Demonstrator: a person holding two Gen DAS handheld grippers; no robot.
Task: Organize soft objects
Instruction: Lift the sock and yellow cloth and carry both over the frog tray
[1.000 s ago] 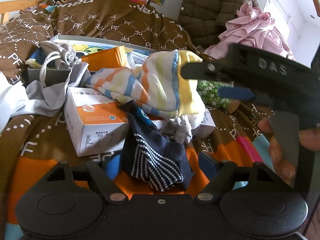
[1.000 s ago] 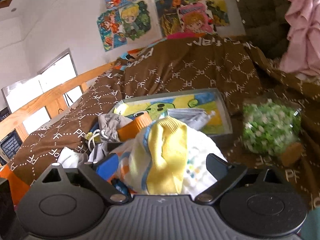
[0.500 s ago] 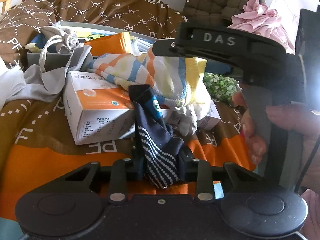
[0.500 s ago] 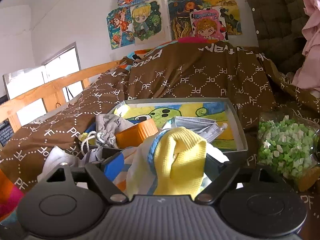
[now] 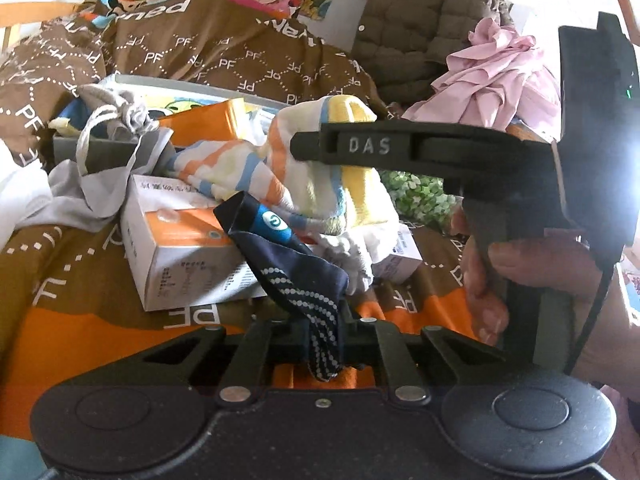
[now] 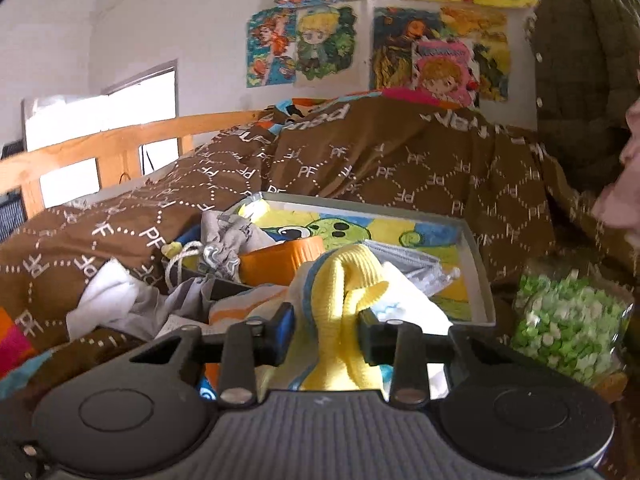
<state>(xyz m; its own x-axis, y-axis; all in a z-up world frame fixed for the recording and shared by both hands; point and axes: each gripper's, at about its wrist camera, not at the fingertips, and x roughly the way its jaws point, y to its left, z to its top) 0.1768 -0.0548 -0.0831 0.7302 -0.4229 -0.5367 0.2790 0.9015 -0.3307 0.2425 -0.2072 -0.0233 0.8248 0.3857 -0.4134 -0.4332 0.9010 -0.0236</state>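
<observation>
Your left wrist camera looks slightly down, close over the bed [image 5: 80, 320], your right one sits beside it facing the postered wall [image 6: 200, 20], and both share the striped cloth [image 5: 320, 184] and tray [image 6: 476, 264].

Postered wall [image 6: 360, 40] (bright window [image 6: 100, 128])

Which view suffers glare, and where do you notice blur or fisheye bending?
Left wrist view: strong white glare at the right edge beside the black right gripper, washing out detail. Right wrist view: the posters on the wall look soft, and the wooden bed rail bows from lens distortion.
</observation>
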